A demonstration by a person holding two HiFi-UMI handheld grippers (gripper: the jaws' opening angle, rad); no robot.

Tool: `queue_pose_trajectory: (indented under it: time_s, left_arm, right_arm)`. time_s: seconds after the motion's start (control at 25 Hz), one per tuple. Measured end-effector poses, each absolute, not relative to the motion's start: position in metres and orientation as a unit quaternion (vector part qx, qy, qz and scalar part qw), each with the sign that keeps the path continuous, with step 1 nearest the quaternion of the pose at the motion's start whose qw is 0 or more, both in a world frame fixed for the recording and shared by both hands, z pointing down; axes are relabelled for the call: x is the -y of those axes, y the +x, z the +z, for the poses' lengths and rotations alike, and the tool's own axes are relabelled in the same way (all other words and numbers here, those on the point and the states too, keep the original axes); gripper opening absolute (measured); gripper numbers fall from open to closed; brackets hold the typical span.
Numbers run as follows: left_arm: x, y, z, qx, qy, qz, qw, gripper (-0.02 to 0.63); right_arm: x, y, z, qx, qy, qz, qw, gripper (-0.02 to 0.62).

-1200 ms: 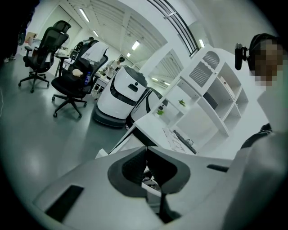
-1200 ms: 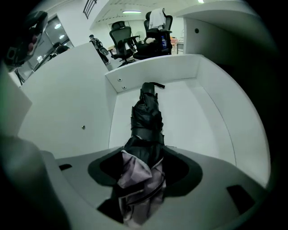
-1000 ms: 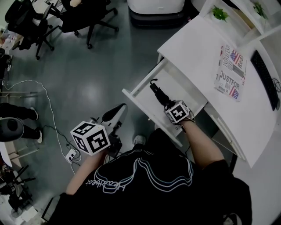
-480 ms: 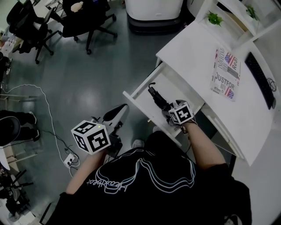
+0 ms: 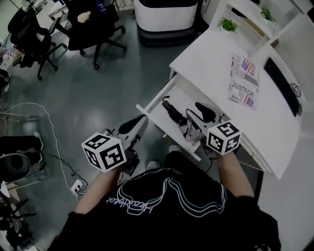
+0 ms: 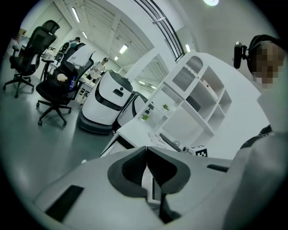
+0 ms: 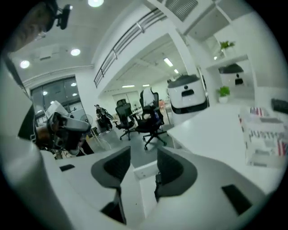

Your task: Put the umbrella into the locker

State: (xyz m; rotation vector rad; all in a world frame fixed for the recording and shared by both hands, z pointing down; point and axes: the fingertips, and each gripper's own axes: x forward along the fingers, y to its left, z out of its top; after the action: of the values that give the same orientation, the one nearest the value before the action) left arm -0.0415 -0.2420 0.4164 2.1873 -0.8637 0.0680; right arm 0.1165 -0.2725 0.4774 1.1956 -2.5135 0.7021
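A black folded umbrella [image 5: 170, 111] lies in the pulled-out white drawer [image 5: 153, 113] of the desk, its strap end toward the far side. My right gripper [image 5: 196, 120] hangs above the drawer's near end, clear of the umbrella. Its jaws are closing, with a gap still between the pads and nothing in it. In the right gripper view the right gripper [image 7: 143, 166] looks over the drawer front [image 7: 145, 170] toward the room. My left gripper [image 5: 133, 127] is over the floor left of the drawer. Seen in its own view, the left gripper [image 6: 147, 165] is shut and empty.
On the white desktop [image 5: 206, 54] lie a printed paper [image 5: 244, 81] and a black keyboard [image 5: 280, 81], with a small plant [image 5: 228, 24] on the shelf behind. Office chairs [image 5: 91, 22] and a white machine [image 5: 166, 12] stand on the grey floor; cables [image 5: 51, 122] trail at left.
My right gripper has let go of the umbrella and risen out of the drawer, tilting up toward level; the umbrella stays in the drawer. The left gripper has lifted a little.
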Motion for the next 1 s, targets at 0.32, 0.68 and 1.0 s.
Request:
queue_pose_trajectory:
  time_s: [0.32, 0.68, 1.0]
  left_arm:
    - [0.225, -0.009, 0.369, 0.293, 0.890, -0.002, 0.350, 0.006]
    - [0.206, 0.014, 0.335, 0.253, 0.913, -0.020, 0.321, 0.005]
    - [0.193, 0.016, 0.316, 0.251, 0.927, -0.016, 0.277, 0.006]
  right_arm:
    - [0.226, 0.112, 0.369, 0.888, 0.430, 0.156, 0.055, 0.003]
    - [0.189, 0.121, 0.322, 0.893, 0.423, 0.151, -0.005, 0.003]
    - [0.174, 0.116, 0.310, 0.898, 0.417, 0.138, -0.002, 0.003]
